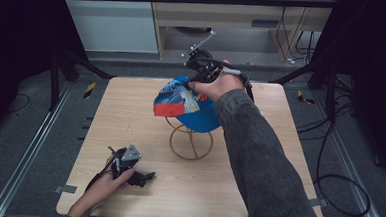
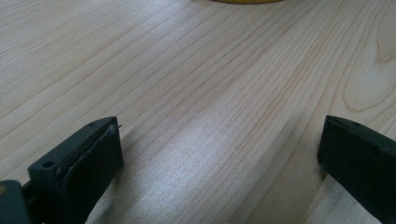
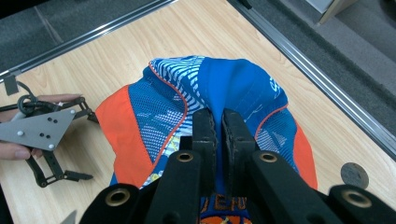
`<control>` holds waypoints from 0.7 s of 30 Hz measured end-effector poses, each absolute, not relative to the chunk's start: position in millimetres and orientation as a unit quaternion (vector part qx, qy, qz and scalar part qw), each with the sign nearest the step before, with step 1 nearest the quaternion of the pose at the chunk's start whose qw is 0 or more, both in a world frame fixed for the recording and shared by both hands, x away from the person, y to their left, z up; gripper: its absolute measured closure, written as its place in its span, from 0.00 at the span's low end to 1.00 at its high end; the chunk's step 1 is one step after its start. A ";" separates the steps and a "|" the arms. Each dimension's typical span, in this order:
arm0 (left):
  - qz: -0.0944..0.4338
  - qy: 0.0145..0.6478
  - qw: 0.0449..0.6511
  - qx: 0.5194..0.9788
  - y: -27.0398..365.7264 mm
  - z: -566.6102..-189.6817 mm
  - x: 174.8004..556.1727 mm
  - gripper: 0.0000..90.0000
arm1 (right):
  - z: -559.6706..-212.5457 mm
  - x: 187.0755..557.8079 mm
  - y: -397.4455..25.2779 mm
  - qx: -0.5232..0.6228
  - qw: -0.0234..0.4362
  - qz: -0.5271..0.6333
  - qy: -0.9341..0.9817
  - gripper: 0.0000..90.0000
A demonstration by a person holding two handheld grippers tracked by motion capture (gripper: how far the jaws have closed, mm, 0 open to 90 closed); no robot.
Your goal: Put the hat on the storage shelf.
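A square desk of pale wood grain carries the things. Near its middle stands a yellow wire stand, its ring-shaped base flat on the wood. By the near left corner the left hand-held gripper rests on the surface, its jaws wide apart. A small dark round disc lies close to one edge.

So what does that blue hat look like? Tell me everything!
The cap is soft blue fabric with orange panels, orange piping, and white-striped mesh patches. It sits on top of a yellow wire stand near the middle of the wooden table. The right gripper pinches a fold of its blue cloth between closed jaws, so the fabric bunches up there.
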State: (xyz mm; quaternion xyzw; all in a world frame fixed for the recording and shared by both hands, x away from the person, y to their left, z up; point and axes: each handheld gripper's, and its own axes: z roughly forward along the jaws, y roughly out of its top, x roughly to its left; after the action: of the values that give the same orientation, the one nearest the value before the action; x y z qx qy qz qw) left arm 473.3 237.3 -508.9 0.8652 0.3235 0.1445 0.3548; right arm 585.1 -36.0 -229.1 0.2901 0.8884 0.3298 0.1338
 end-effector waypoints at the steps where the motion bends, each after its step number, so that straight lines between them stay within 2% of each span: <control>1: 0.144 0.323 0.355 0.865 237.3 -508.9 473.3 0.00 | -228.7 583.8 -35.7 0.288 0.133 0.331 0.889 0.94; 10: 0.144 0.323 0.354 0.866 237.3 -508.9 473.2 0.00 | -228.0 580.6 -38.6 0.286 0.133 0.340 0.886 0.91; 18: 0.145 0.324 0.354 0.865 237.3 -508.9 473.1 0.00 | -230.2 579.3 -43.3 0.295 0.136 0.344 0.881 0.80; 19: 0.144 0.324 0.354 0.865 237.3 -508.9 473.2 0.00 | -229.0 578.2 -44.4 0.299 0.139 0.344 0.879 0.75; 21: 0.144 0.324 0.354 0.865 237.3 -508.8 473.2 0.00 | -227.7 577.2 -45.7 0.300 0.139 0.348 0.877 0.72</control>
State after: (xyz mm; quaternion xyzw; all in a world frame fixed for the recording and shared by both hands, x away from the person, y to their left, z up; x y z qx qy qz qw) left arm 473.2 237.3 -508.8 0.8654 0.3235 0.1444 0.3543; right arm 577.2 -45.7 -227.7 0.2998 0.8774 0.3477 0.1392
